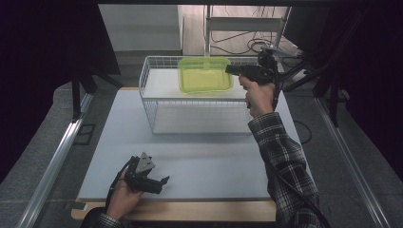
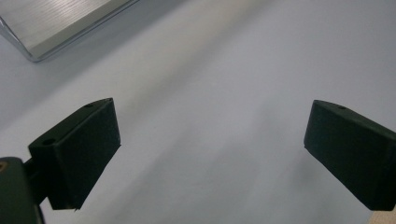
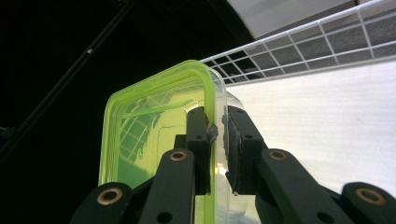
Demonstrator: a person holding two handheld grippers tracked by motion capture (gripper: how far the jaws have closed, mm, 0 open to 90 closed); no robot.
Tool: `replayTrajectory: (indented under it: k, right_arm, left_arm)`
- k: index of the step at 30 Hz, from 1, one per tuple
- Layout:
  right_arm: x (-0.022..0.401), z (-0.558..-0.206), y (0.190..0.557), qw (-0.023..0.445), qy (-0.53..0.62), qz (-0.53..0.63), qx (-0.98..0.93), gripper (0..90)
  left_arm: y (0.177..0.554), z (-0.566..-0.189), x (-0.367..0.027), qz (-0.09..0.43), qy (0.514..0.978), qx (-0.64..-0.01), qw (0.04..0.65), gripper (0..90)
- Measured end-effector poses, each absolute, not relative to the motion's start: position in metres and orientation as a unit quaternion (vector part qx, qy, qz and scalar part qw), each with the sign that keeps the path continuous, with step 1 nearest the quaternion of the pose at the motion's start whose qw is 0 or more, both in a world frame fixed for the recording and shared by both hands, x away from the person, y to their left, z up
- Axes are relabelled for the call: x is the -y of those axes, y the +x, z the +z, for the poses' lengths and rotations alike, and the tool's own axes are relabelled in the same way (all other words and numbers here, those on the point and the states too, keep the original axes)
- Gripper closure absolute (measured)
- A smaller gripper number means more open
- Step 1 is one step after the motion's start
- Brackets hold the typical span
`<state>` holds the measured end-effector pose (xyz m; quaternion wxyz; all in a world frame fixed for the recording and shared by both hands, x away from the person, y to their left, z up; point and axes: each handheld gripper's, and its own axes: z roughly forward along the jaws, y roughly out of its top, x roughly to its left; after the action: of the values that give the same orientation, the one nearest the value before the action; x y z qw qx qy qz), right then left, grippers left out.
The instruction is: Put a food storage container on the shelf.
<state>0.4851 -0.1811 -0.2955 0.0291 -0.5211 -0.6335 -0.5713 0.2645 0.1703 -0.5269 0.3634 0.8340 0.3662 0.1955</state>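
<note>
A: Green container (image 1: 205, 74) — where is it?

B: It hangs tilted over the white wire basket (image 1: 148, 102) at the far side of the worktop (image 1: 204, 161). Your right tool (image 1: 232, 69) is clamped on its rim, one jaw inside, one outside.

A: And your left tool (image 1: 163, 181)?

B: It rests low near the worktop's front edge, jaws spread wide, nothing between them.

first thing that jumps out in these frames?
The bright green clear container, held over the white wire basket at the table's far end; the right gripper is clamped on its rim. Next, the left gripper resting near the table's front edge, jaws wide open with nothing between them.
</note>
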Motion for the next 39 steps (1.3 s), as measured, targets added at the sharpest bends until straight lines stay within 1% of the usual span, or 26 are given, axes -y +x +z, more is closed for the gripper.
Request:
replayTrajectory:
  k: [10, 17, 20, 25, 31, 33, 37, 39]
  right_arm:
    - [0.173, -0.304, 0.502, 0.025, -0.545, -0.556, 0.628, 80.4]
    - [0.169, -0.31, 0.505, 0.005, -0.551, -0.539, 0.637, 79.9]
    - [0.169, -0.313, 0.507, 0.004, -0.557, -0.535, 0.635, 79.0]
    - [0.168, -0.317, 0.51, -0.013, -0.562, -0.524, 0.64, 76.0]
    - [0.164, -0.321, 0.513, -0.034, -0.56, -0.506, 0.656, 69.4]
    - [0.164, -0.321, 0.514, -0.033, -0.556, -0.503, 0.661, 67.6]
    - [0.164, -0.318, 0.514, -0.035, -0.546, -0.506, 0.667, 55.9]
    - [0.165, -0.315, 0.512, -0.046, -0.539, -0.503, 0.674, 51.1]
  left_arm:
    - [0.265, -0.527, -0.17, 0.193, 0.836, -0.364, 0.362, 3.6]
    - [0.264, -0.528, -0.17, 0.192, 0.838, -0.362, 0.361, 3.6]
    - [0.265, -0.528, -0.17, 0.191, 0.838, -0.361, 0.361, 3.6]
    - [0.265, -0.528, -0.169, 0.189, 0.839, -0.362, 0.361, 3.5]
    - [0.265, -0.528, -0.17, 0.187, 0.84, -0.36, 0.36, 3.4]
    - [0.265, -0.528, -0.17, 0.183, 0.839, -0.361, 0.364, 3.2]
    - [0.266, -0.528, -0.171, 0.159, 0.834, -0.368, 0.378, 2.7]
    - [0.266, -0.528, -0.171, 0.152, 0.832, -0.371, 0.383, 2.4]
